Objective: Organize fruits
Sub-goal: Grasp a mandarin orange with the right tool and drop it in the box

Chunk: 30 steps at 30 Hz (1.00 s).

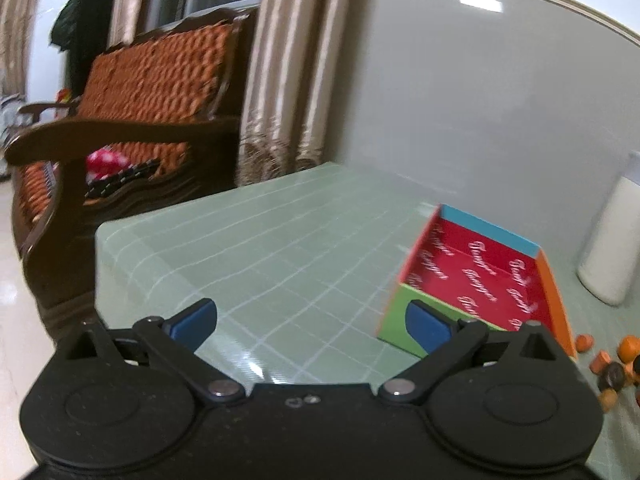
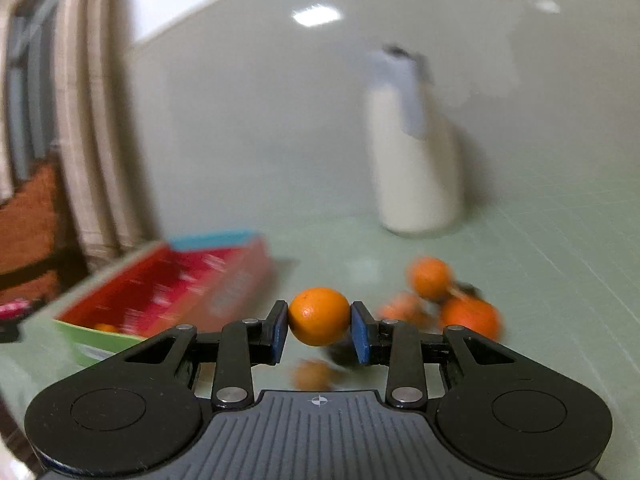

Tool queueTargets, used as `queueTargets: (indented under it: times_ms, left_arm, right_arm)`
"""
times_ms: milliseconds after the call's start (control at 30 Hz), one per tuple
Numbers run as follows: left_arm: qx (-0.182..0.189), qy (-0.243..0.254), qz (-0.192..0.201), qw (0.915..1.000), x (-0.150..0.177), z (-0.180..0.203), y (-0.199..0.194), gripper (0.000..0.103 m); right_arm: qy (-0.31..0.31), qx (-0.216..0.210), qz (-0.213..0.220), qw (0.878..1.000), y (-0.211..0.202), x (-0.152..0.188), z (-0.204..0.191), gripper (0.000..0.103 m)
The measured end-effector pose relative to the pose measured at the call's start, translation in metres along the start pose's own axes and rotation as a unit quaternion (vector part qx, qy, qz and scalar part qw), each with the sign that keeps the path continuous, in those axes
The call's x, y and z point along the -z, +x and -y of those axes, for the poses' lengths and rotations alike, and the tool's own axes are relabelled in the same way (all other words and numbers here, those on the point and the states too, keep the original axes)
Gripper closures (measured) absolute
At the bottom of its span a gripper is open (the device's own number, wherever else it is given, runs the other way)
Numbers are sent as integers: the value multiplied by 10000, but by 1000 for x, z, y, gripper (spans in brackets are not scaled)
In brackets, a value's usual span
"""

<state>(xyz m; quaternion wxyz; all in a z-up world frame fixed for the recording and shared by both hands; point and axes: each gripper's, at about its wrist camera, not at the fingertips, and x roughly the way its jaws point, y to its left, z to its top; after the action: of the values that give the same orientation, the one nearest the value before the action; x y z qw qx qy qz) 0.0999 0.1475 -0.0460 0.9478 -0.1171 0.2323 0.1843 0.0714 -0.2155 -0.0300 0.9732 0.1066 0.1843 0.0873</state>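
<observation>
Right wrist view puts a small orange [image 2: 319,316] squarely between the blue pads of the right tongs [image 2: 319,330], both pads pressed against its sides, so these tongs are clamped on the fruit and carry it above the green worktop [image 2: 540,264]. What the coming move turns on is the direction of the open box [image 2: 160,300]: it lies ahead and to the left of the held orange, red-lined, with a green near wall, and what looks like one orange piece already shows low inside it. So the drop calls for a carry leftward and forward over that near wall. More loose oranges [image 2: 430,278] lie just right of the tongs, blurred, with a white bottle [image 2: 416,160] standing farther back.

Left wrist view shows the left tongs [image 1: 312,326] spread wide and holding nothing, hovering over bare worktop, the right pad in front of the box's green wall; contact cannot be told. From there the box [image 1: 480,276] sits to the right, with scattered fruit [image 1: 616,364] beyond its orange wall.
</observation>
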Motion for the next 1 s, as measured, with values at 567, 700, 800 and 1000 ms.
queueTargets:
  times_ms: [567, 700, 800, 1000]
  left_arm:
    - [-212, -145, -189, 9995, 1, -11, 6, 8]
    - [-185, -147, -205, 9995, 1, -9, 8, 8]
    - [-175, -132, -212, 9995, 2, -8, 8, 8]
    - [-179, -35, -116, 9998, 2, -3, 4, 8]
  right_arm:
    - [-772, -1264, -236, 9887, 65, 1, -86, 69]
    - [-876, -1329, -318, 9867, 65, 7, -92, 66]
    - [-863, -1404, -164, 9862, 56, 6, -91, 29]
    - [-729, -1239, 303, 9892, 36, -4, -79, 19]
